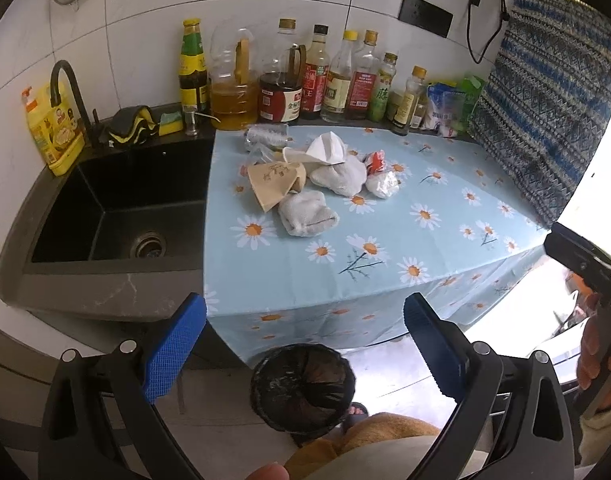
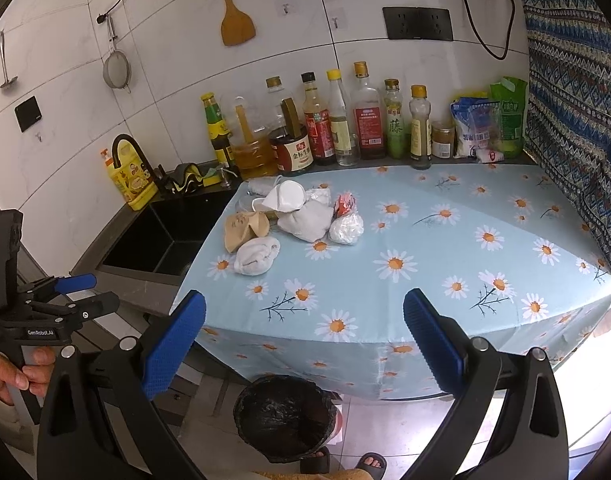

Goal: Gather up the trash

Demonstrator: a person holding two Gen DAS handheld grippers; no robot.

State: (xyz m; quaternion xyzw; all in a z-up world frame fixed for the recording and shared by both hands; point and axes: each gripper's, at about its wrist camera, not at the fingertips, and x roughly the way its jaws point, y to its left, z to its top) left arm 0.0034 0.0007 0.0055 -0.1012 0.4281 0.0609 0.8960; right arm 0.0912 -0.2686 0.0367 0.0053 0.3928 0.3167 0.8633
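A pile of trash lies on the daisy-print tablecloth [image 1: 385,216] [image 2: 425,248]: a brown paper bag [image 1: 275,182] [image 2: 243,229], crumpled white wads [image 1: 307,214] [image 2: 257,256], a white paper cone [image 1: 327,148] [image 2: 285,196], a red wrapper [image 1: 375,160] [image 2: 344,204] and a clear plastic ball [image 1: 382,185] [image 2: 346,229]. A bin with a black liner [image 1: 303,388] [image 2: 285,416] stands on the floor below the table's front edge. My left gripper [image 1: 305,344] is open and empty above the bin. My right gripper [image 2: 305,336] is open and empty, short of the table.
A black sink [image 1: 117,204] [image 2: 161,240] with a faucet [image 1: 65,88] sits left of the table. Several sauce and oil bottles [image 1: 281,76] [image 2: 317,124] line the back wall. A patterned cloth [image 1: 545,120] [image 2: 577,120] hangs at the right. The person's sandalled feet [image 2: 369,462] stand by the bin.
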